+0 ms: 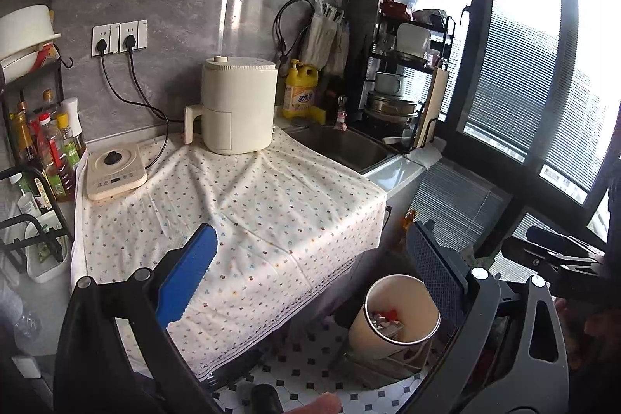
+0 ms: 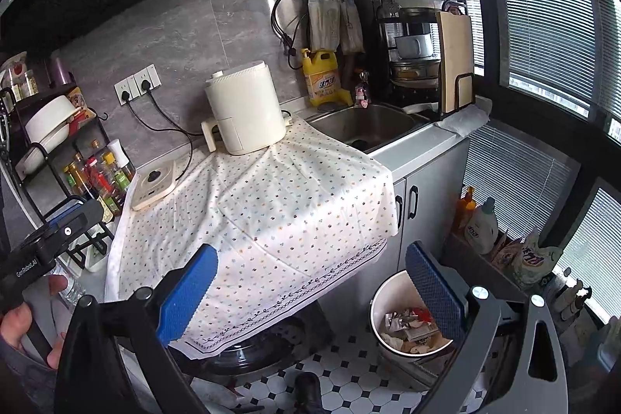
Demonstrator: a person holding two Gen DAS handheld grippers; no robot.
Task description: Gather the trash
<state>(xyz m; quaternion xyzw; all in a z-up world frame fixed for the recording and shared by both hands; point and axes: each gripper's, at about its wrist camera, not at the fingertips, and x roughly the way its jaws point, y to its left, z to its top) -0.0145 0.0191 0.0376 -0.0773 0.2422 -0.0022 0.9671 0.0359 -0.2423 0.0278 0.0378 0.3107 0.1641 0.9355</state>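
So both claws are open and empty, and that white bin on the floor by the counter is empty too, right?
Not quite. The left claw and right claw are open and empty, but the white bin on the floor by the counter already holds wrappers and scraps, as the right wrist view shows.

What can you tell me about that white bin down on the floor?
The white bin is a round, open-topped tub, plastic by its look, with no lid in view. It stands upright on the black-and-white tiled floor, in front of the grey cabinet under the sink. It holds crumpled wrappers and scraps, some red, some silvery. Nothing grips it.
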